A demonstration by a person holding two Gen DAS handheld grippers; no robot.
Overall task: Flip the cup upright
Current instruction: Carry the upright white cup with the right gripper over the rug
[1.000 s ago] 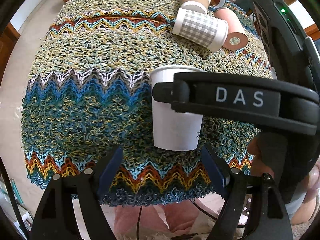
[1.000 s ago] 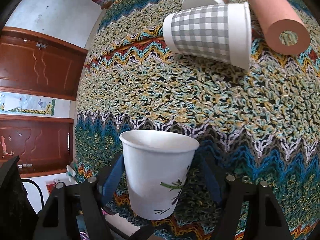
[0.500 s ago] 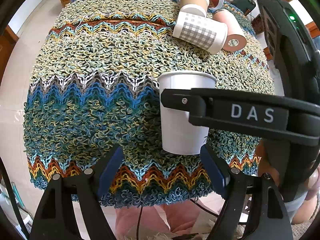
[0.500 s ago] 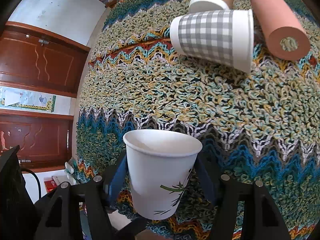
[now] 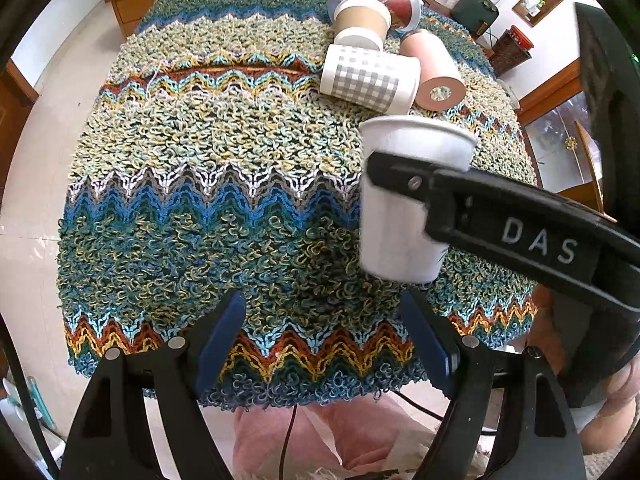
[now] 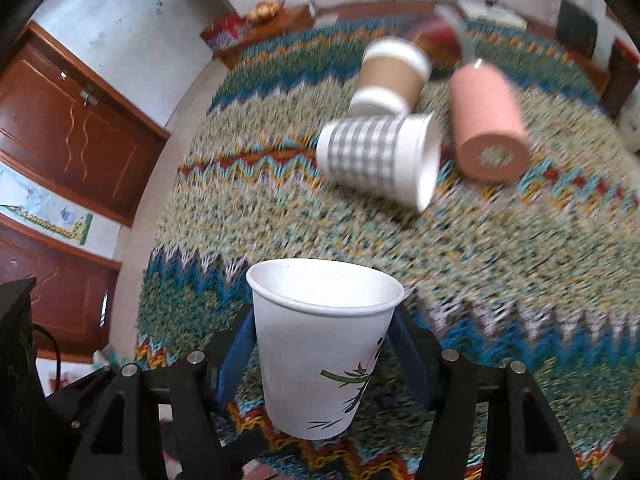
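Observation:
A white paper cup with a green bamboo print (image 6: 320, 352) is upright, mouth up, between my right gripper's (image 6: 324, 348) blue pads, which are shut on its sides. It hangs a little above the knitted zigzag cloth (image 6: 500, 248). In the left wrist view the same cup (image 5: 404, 216) is crossed by the right gripper's black finger. My left gripper (image 5: 332, 336) is open and empty, low over the table's near edge, left of the cup.
At the far side lie a grey checked cup (image 5: 370, 78) on its side, a brown sleeved cup (image 5: 360, 20), a pink roll (image 5: 434, 68) and a dark red can (image 5: 400, 2). The cloth-covered table (image 5: 200, 200) ends near my left fingers; floor lies beyond.
My right gripper has lifted the white cup and carried it right and away from the left gripper. The right wrist view is now motion-blurred. The left gripper stays open.

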